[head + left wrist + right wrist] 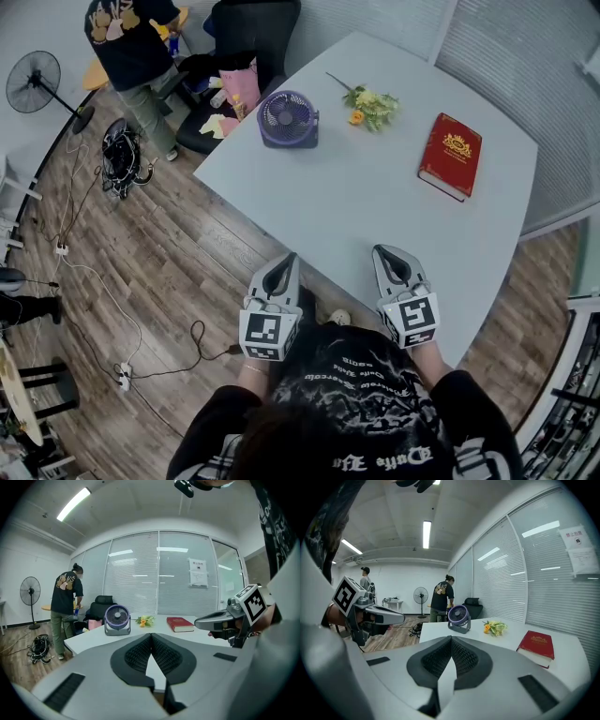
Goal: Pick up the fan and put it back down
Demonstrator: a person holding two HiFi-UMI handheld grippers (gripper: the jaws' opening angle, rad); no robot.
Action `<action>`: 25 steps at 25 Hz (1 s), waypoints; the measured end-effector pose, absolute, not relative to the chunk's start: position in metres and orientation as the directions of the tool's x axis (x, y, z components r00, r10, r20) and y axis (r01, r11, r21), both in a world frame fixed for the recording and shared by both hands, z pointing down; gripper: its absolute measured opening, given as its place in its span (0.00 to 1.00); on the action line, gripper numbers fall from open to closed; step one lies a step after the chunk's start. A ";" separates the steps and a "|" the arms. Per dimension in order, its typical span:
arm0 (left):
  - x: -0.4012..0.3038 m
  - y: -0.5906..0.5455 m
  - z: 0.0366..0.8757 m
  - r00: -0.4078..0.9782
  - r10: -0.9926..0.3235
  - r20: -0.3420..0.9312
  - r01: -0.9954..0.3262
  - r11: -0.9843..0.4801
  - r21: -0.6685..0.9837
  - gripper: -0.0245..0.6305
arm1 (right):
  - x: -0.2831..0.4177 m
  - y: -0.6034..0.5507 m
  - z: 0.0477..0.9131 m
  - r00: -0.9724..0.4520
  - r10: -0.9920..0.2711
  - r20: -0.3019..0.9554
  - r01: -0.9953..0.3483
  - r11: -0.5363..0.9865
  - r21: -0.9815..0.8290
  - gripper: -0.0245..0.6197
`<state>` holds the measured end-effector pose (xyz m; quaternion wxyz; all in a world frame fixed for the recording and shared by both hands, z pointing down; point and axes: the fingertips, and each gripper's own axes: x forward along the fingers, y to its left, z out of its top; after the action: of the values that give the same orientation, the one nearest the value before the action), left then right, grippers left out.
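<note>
You stand in an office room with a wooden floor [169,272] and slatted blinds along the far and right walls, looking down on a large pale counter [375,206] that fills the middle of the head view. Beyond its far left corner a person [131,47] in a dark shirt stands with their back to you, next to a black chair [248,28], and a pedestal fan [33,82] stands on the floor further left. Your left tool [287,262] and right tool [384,255] are held side by side at the near edge of the counter, both pointing toward the far side. In each tool's own view the ribbed pads meet in a closed line with nothing between them, so both are shut and empty. The purple fan [288,119], the thing you are to lift, stands upright on its base near the far left corner of the counter, well apart from both tools. A red book [450,155] lies flat toward the far right, and a small bunch of flowers [373,106] lies between the purple fan and the book. Judging from this, nothing of the task is done yet: the purple fan is untouched, and the reach, the opening of a tool, the grip, the lift and the setting down all remain.
</note>
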<state>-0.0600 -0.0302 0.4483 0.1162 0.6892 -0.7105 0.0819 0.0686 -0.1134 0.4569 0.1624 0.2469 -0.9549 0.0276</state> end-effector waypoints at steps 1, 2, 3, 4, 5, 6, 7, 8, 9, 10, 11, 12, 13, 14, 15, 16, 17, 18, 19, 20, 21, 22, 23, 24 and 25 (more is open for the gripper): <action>-0.060 -0.030 0.448 -0.022 -0.960 0.279 -0.998 0.035 0.043 0.07 | 0.069 -0.113 0.457 -0.825 -0.463 0.324 -0.481 0.876 0.028 0.05; -0.059 -0.030 0.448 -0.021 -0.959 0.282 -0.998 0.035 0.044 0.07 | 0.069 -0.113 0.457 -0.824 -0.463 0.326 -0.481 0.876 0.029 0.05; -0.059 -0.030 0.446 -0.021 -0.958 0.286 -0.998 0.035 0.046 0.07 | 0.070 -0.112 0.458 -0.823 -0.464 0.328 -0.482 0.876 0.030 0.05; -0.059 -0.030 0.445 -0.021 -0.957 0.290 -0.998 0.036 0.047 0.07 | 0.070 -0.111 0.458 -0.821 -0.464 0.331 -0.482 0.875 0.032 0.05; -0.059 -0.029 0.445 -0.021 -0.956 0.292 -0.998 0.036 0.048 0.07 | 0.070 -0.110 0.458 -0.820 -0.465 0.333 -0.482 0.875 0.033 0.05; -0.059 -0.029 0.445 -0.019 -0.956 0.292 -0.998 0.034 0.047 0.07 | 0.070 -0.109 0.458 -0.820 -0.465 0.334 -0.482 0.875 0.034 0.05; -0.058 -0.028 0.446 -0.016 -0.957 0.291 -0.999 0.030 0.045 0.07 | 0.069 -0.109 0.459 -0.820 -0.465 0.334 -0.482 0.876 0.036 0.05; -0.059 -0.027 0.448 -0.014 -0.958 0.288 -0.999 0.027 0.040 0.07 | 0.069 -0.108 0.459 -0.820 -0.465 0.334 -0.481 0.876 0.038 0.05; -0.059 -0.025 0.449 -0.014 -0.958 0.285 -0.999 0.025 0.035 0.07 | 0.069 -0.107 0.459 -0.820 -0.465 0.334 -0.480 0.876 0.040 0.05; -0.059 -0.023 0.450 -0.014 -0.959 0.284 -0.999 0.024 0.032 0.07 | 0.068 -0.105 0.459 -0.820 -0.464 0.335 -0.480 0.876 0.041 0.05; -0.060 -0.022 0.450 -0.014 -0.959 0.284 -0.999 0.024 0.031 0.07 | 0.068 -0.104 0.458 -0.820 -0.465 0.334 -0.479 0.877 0.043 0.05; -0.060 -0.020 0.450 -0.015 -0.958 0.285 -0.999 0.026 0.033 0.07 | 0.066 -0.103 0.456 -0.820 -0.465 0.333 -0.479 0.877 0.045 0.05; -0.061 -0.019 0.449 -0.017 -0.958 0.287 -0.999 0.029 0.037 0.07 | 0.065 -0.102 0.454 -0.820 -0.466 0.332 -0.479 0.877 0.047 0.05; -0.061 -0.018 0.447 -0.020 -0.957 0.288 -0.999 0.033 0.041 0.07 | 0.065 -0.102 0.454 -0.821 -0.464 0.332 -0.477 0.878 0.049 0.05; -0.062 -0.017 0.446 -0.022 -0.957 0.288 -0.998 0.036 0.043 0.07 | 0.065 -0.101 0.454 -0.822 -0.463 0.332 -0.474 0.879 0.051 0.05; -0.062 -0.016 0.445 -0.021 -0.958 0.286 -0.998 0.035 0.043 0.07 | 0.064 -0.100 0.455 -0.822 -0.461 0.333 -0.472 0.880 0.053 0.05; -0.062 -0.015 0.446 -0.020 -0.959 0.284 -0.999 0.032 0.040 0.07 | 0.064 -0.098 0.455 -0.822 -0.460 0.335 -0.471 0.881 0.054 0.05; -0.062 -0.013 0.447 -0.018 -0.959 0.283 -0.999 0.029 0.036 0.07 | 0.064 -0.096 0.455 -0.822 -0.459 0.338 -0.469 0.881 0.055 0.05; -0.062 -0.012 0.447 -0.017 -0.959 0.283 -0.999 0.027 0.034 0.07 | 0.064 -0.094 0.456 -0.822 -0.458 0.339 -0.468 0.882 0.056 0.05; -0.062 -0.010 0.448 -0.016 -0.959 0.283 -0.999 0.026 0.034 0.07 | 0.064 -0.092 0.456 -0.821 -0.457 0.341 -0.467 0.882 0.057 0.05; -0.062 -0.009 0.448 -0.015 -0.959 0.283 -0.999 0.026 0.034 0.07 | 0.064 -0.091 0.457 -0.821 -0.457 0.343 -0.467 0.882 0.057 0.05; -0.062 -0.008 0.449 -0.015 -0.959 0.284 -0.999 0.026 0.035 0.07 | 0.065 -0.091 0.458 -0.819 -0.457 0.347 -0.468 0.882 0.056 0.05; -0.061 -0.008 0.449 -0.013 -0.959 0.284 -0.999 0.025 0.036 0.07 | 0.066 -0.090 0.459 -0.816 -0.458 0.352 -0.470 0.881 0.056 0.05; -0.061 -0.008 0.450 -0.012 -0.958 0.286 -0.999 0.023 0.036 0.07 | 0.067 -0.090 0.461 -0.813 -0.460 0.357 -0.471 0.880 0.058 0.05; -0.061 -0.007 0.452 -0.010 -0.958 0.288 -0.999 0.022 0.036 0.07 | 0.068 -0.090 0.463 -0.811 -0.461 0.361 -0.473 0.879 0.061 0.05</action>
<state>-0.0606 -0.0073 0.4518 0.1165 0.6937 -0.7052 0.0891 0.0681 -0.0899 0.4634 0.1856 0.2453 -0.9514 0.0159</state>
